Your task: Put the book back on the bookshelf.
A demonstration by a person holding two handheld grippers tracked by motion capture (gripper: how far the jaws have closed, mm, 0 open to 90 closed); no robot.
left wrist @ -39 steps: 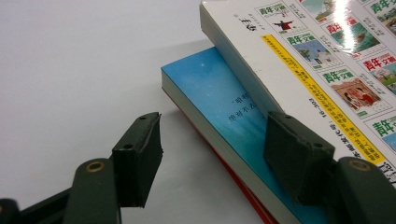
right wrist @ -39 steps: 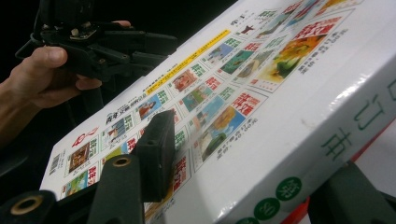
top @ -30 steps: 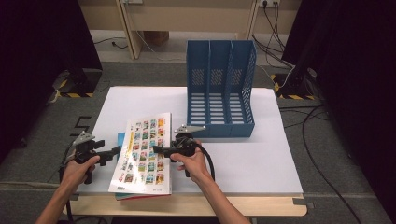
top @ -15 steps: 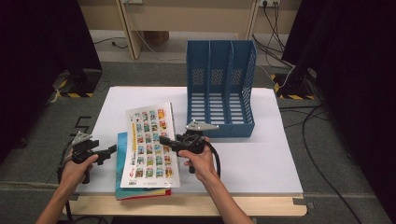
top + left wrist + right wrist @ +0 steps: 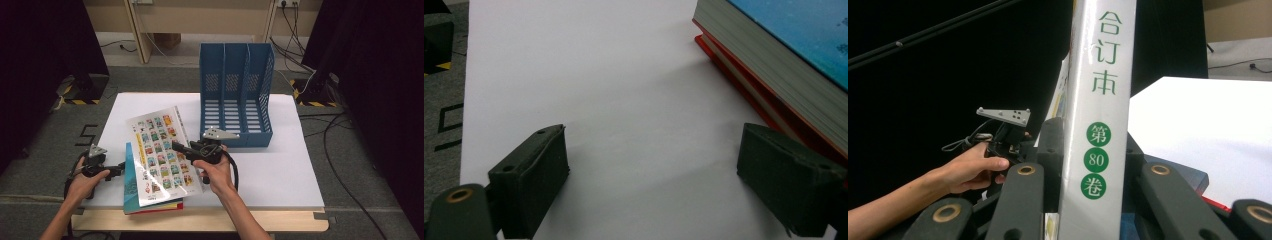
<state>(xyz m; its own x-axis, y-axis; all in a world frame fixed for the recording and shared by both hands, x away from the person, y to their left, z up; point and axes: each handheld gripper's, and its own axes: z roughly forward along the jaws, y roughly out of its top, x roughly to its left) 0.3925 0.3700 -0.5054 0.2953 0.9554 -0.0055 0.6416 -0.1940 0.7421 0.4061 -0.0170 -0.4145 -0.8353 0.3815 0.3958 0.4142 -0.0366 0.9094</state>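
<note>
A: Where is the picture-covered book (image 5: 162, 152) right now?

B: It is raised on a slant above the near-left part of the worktop (image 5: 280, 165), its lower end over the stack of books (image 5: 131, 192) by the front edge and its upper end toward the blue file rack (image 5: 235, 95). The right gripper (image 5: 179, 148) has it by the right-hand side.

A: So the jaws of that gripper are clamped on it?

B: Yes. They have just been closing, and in the right gripper view the white spine (image 5: 1098, 115) with green characters stands upright between the jaws, pressed from both sides.

A: And the left gripper (image 5: 121, 169)?

B: It sits low at the left edge of the worktop, just beside the stack. Its jaws have just been opening and now stand wide with nothing between them. In the left gripper view there is bare white worktop (image 5: 624, 100) between them, and the stack (image 5: 774, 65) lies close to the right jaw: a blue cover on top, grey page edges, a red book under it.

A: Where does the rack stand?

B: Toward the far edge, right of the middle, with three upright compartments, well apart from the stack.
</note>
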